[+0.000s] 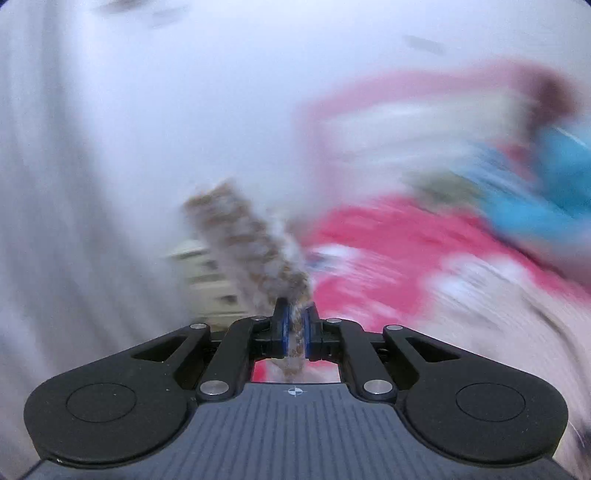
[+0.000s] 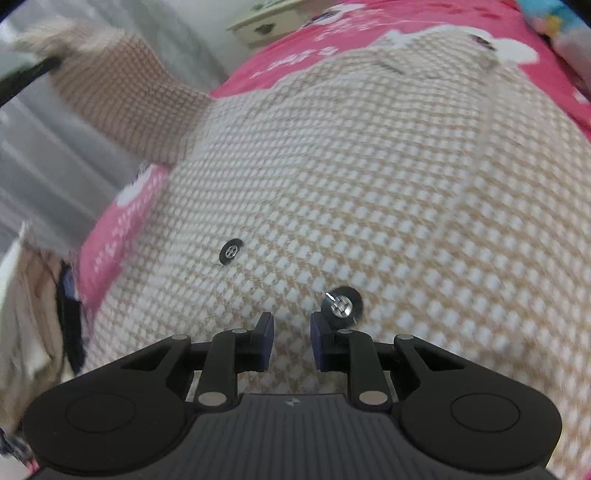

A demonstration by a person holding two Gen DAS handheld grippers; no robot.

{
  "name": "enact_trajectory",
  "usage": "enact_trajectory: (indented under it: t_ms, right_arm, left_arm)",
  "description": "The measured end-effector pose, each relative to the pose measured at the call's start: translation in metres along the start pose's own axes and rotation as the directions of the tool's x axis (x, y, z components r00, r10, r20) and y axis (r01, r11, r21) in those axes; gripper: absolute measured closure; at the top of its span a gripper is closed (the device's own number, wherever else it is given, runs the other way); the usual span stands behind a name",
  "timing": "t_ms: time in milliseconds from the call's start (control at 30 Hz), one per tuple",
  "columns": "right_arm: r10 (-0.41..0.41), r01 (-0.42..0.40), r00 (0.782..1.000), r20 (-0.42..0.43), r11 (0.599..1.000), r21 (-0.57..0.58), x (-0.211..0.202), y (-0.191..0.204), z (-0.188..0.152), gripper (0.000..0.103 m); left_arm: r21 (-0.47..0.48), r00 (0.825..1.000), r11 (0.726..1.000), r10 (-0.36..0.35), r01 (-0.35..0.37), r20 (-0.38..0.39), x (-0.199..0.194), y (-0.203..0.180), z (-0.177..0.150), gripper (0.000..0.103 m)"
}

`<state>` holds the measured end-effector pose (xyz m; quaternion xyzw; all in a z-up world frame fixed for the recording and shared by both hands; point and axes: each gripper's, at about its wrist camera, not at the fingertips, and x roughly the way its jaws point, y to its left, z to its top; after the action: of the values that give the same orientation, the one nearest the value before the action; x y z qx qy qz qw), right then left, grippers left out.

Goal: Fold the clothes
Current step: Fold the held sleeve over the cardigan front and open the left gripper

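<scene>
A beige and white checked knit garment (image 2: 369, 177) with dark round buttons (image 2: 231, 251) lies spread on a pink printed bedcover (image 2: 295, 40). My right gripper (image 2: 291, 325) is open just above the fabric, beside a second button (image 2: 341, 305). One sleeve (image 2: 118, 96) is lifted up at the upper left. My left gripper (image 1: 294, 325) is shut on that sleeve (image 1: 243, 236), which stretches away from the pads in a blurred left wrist view.
A cream box with a lid (image 2: 266, 22) stands beyond the bed. Grey curtains (image 2: 44, 166) hang at the left. Blue and other coloured items (image 1: 546, 192) lie on the pink bedcover (image 1: 388, 251). A pale wall (image 1: 184, 110) fills the left wrist view.
</scene>
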<state>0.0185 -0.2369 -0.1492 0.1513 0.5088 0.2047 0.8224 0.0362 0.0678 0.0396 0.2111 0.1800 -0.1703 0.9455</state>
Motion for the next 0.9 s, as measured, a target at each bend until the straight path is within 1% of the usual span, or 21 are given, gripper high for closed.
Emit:
enact_trajectory:
  t_ms: [33, 67, 100, 133, 167, 200, 267, 300, 367, 400, 433, 467, 500, 567, 600, 667, 700, 767, 800, 867, 900]
  right_arm:
    - [-0.018, 0.018, 1.0, 0.012, 1.0, 0.013, -0.006, -0.003, -0.003, 0.08]
    - [-0.028, 0.028, 0.999, 0.024, 0.999, 0.031, -0.013, -0.006, -0.007, 0.08]
    - [-0.034, 0.032, 0.999, 0.036, 0.998, 0.053, -0.021, -0.011, -0.01, 0.08]
    - [-0.041, 0.037, 0.998, 0.043, 0.996, 0.081, -0.029, -0.017, -0.014, 0.08]
    - [-0.049, 0.043, 0.998, 0.047, 0.993, 0.112, -0.037, -0.023, -0.018, 0.08]
    - [-0.057, 0.049, 0.997, 0.05, 0.988, 0.143, -0.044, -0.029, -0.022, 0.078]
    - [-0.075, 0.065, 0.996, 0.051, 0.982, 0.176, -0.058, -0.037, -0.028, 0.076]
    - [-0.071, 0.06, 0.996, 0.05, 0.981, 0.186, -0.064, -0.039, -0.03, 0.076]
    - [-0.031, 0.021, 0.998, 0.056, 0.985, 0.173, -0.072, -0.036, -0.026, 0.074]
    - [-0.009, -0.001, 0.998, 0.059, 0.988, 0.156, -0.072, -0.03, -0.022, 0.067]
    - [0.014, -0.022, 0.998, 0.06, 0.991, 0.134, -0.071, -0.023, -0.016, 0.058]
    - [0.042, -0.048, 0.997, 0.059, 0.993, 0.112, -0.067, -0.014, -0.01, 0.055]
    - [0.073, -0.077, 0.996, 0.054, 0.993, 0.09, -0.06, -0.005, -0.004, 0.052]
    - [0.118, -0.12, 0.992, 0.033, 0.991, 0.054, -0.042, 0.011, 0.009, 0.052]
    - [0.123, -0.123, 0.992, 0.011, 0.991, 0.046, -0.029, 0.018, 0.016, 0.052]
    - [0.095, -0.094, 0.995, -0.043, 0.995, 0.032, -0.005, 0.027, 0.024, 0.052]
    - [0.074, -0.072, 0.995, -0.071, 0.997, 0.027, 0.006, 0.029, 0.026, 0.052]
    - [0.044, -0.042, 0.992, -0.119, 0.999, 0.019, 0.023, 0.032, 0.029, 0.052]
    - [0.046, -0.043, 0.99, -0.137, 0.999, 0.021, 0.028, 0.032, 0.029, 0.052]
    - [0.051, -0.049, 0.985, -0.166, 0.999, 0.017, 0.034, 0.032, 0.028, 0.057]
    - [0.057, -0.056, 0.983, -0.174, 0.998, 0.007, 0.034, 0.033, 0.028, 0.062]
  left_arm:
    - [0.037, 0.997, 0.997, -0.071, 0.072, -0.038, -0.012, -0.021, -0.01, 0.09]
    - [0.064, 0.988, 0.989, -0.124, 0.131, -0.096, -0.02, -0.04, -0.025, 0.084]
    - [0.088, 0.971, 0.979, -0.17, 0.186, -0.17, -0.024, -0.058, -0.042, 0.081]
    - [0.097, 0.942, 0.966, -0.209, 0.241, -0.261, -0.026, -0.073, -0.061, 0.072]
    - [0.094, 0.904, 0.955, -0.231, 0.282, -0.358, -0.024, -0.084, -0.08, 0.071]
    - [0.083, 0.871, 0.95, -0.237, 0.3, -0.43, -0.025, -0.091, -0.097, 0.072]
    - [0.035, 0.812, 0.95, -0.244, 0.309, -0.53, -0.029, -0.095, -0.124, 0.072]
    - [-0.029, 0.793, 0.955, -0.263, 0.297, -0.55, -0.031, -0.089, -0.128, 0.072]
    - [-0.194, 0.769, 0.949, -0.315, 0.249, -0.557, -0.035, -0.076, -0.129, 0.071]
    - [-0.285, 0.762, 0.933, -0.348, 0.221, -0.546, -0.037, -0.069, -0.129, 0.07]
    - [-0.385, 0.763, 0.902, -0.387, 0.197, -0.517, -0.037, -0.062, -0.129, 0.069]
    - [-0.482, 0.765, 0.859, -0.426, 0.174, -0.483, -0.035, -0.055, -0.13, 0.068]
    - [-0.572, 0.761, 0.805, -0.468, 0.157, -0.45, -0.028, -0.052, -0.135, 0.068]
    - [-0.727, 0.739, 0.674, -0.555, 0.131, -0.381, -0.013, -0.057, -0.147, 0.067]
    - [-0.779, 0.735, 0.615, -0.582, 0.118, -0.348, -0.005, -0.06, -0.153, 0.067]
    - [-0.84, 0.737, 0.534, -0.604, 0.093, -0.302, 0.011, -0.066, -0.167, 0.067]
    - [-0.86, 0.739, 0.503, -0.611, 0.086, -0.284, 0.016, -0.069, -0.171, 0.067]
    - [-0.885, 0.752, 0.458, -0.612, 0.085, -0.244, 0.02, -0.074, -0.172, 0.067]
    - [-0.886, 0.761, 0.457, -0.602, 0.081, -0.241, 0.022, -0.077, -0.172, 0.067]
    - [-0.878, 0.77, 0.475, -0.582, 0.061, -0.261, 0.027, -0.083, -0.173, 0.068]
    - [-0.873, 0.772, 0.486, -0.572, 0.047, -0.277, 0.03, -0.086, -0.172, 0.068]
